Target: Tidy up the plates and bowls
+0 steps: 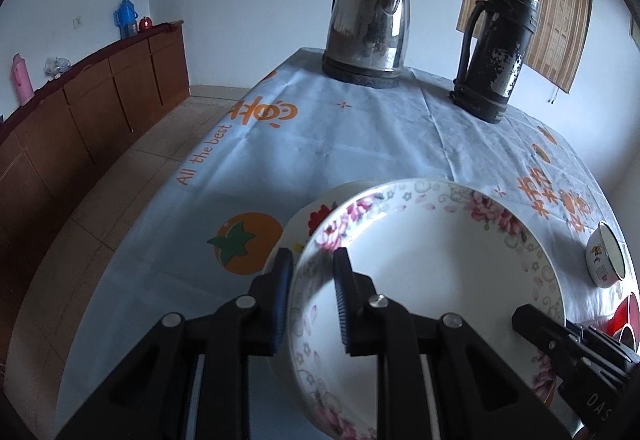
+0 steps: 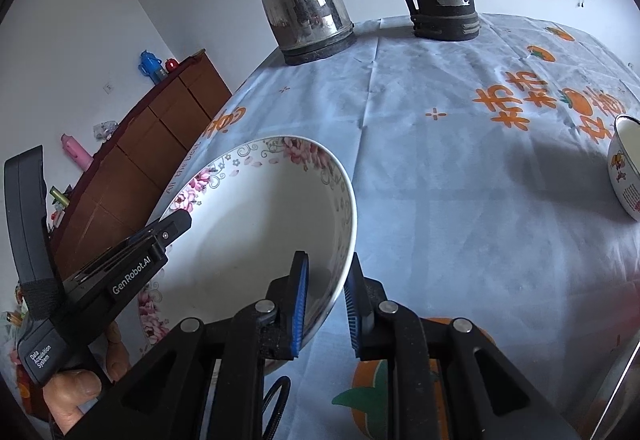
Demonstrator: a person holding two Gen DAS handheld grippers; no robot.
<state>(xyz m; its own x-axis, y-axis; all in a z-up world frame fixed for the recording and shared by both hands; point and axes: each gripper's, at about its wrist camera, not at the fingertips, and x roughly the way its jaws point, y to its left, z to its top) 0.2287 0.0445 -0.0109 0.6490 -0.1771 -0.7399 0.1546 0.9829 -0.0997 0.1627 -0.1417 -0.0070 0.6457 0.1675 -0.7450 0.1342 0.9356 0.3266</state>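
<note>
Now, my left gripper [image 1: 310,298] & right gripper [image 2: 326,302] both clamped on opposite rims of floral plate [image 1: 432,264], above tablecloth [image 1: 360,128]; small bowl [image 1: 606,260] nr right edge.

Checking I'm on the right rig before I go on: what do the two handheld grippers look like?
Both are matte black plastic. The left gripper and right gripper have angular linkage arms with silver round pivot pins and ribbed blue finger pads. The left unit's body carries white lettering, "GenRobot.AI" and "Data Acquisition System", plus a black strap. A black cable loops under the right one. A bare hand shows, no sleeve.
</note>
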